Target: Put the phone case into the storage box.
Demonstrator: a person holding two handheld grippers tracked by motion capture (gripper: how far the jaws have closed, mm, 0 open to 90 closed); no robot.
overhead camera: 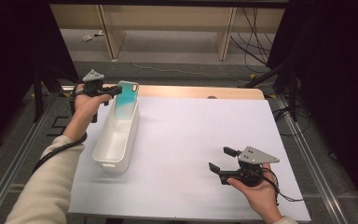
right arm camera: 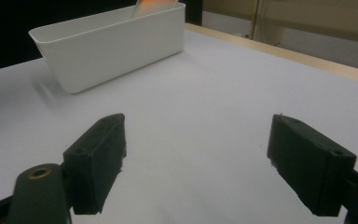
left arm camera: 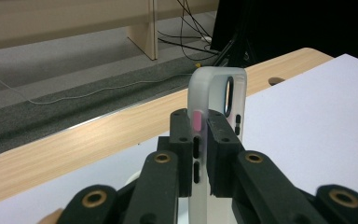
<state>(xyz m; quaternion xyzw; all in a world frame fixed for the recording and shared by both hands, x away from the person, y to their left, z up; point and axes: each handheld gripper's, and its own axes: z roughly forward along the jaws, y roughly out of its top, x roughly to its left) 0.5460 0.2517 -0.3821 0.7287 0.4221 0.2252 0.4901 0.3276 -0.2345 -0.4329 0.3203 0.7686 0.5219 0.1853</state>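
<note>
Teal phone case (overhead camera: pixel 126 98) stands upright, seemingly inside white bin's (overhead camera: pixel 117 144) far end

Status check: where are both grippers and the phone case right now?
Left gripper shut on phone case, held upright over far end of white bin. Right gripper open, idle above table. Nothing in the way.

Cream sleeve (overhead camera: pixel 42 186); black grippers, grey triangular plates, brass screws, black cables.

The left gripper (left arm camera: pixel 200 154) clamps a translucent phone case (left arm camera: pixel 214 93) by its side edge, jaws closed on either side just below the camera cutout. The case stands upright above a white sheet (left arm camera: pixel 317 121) covering a light wooden table (left arm camera: pixel 74 149); cables (left arm camera: pixel 186 32) trail across the grey floor beyond.
</note>
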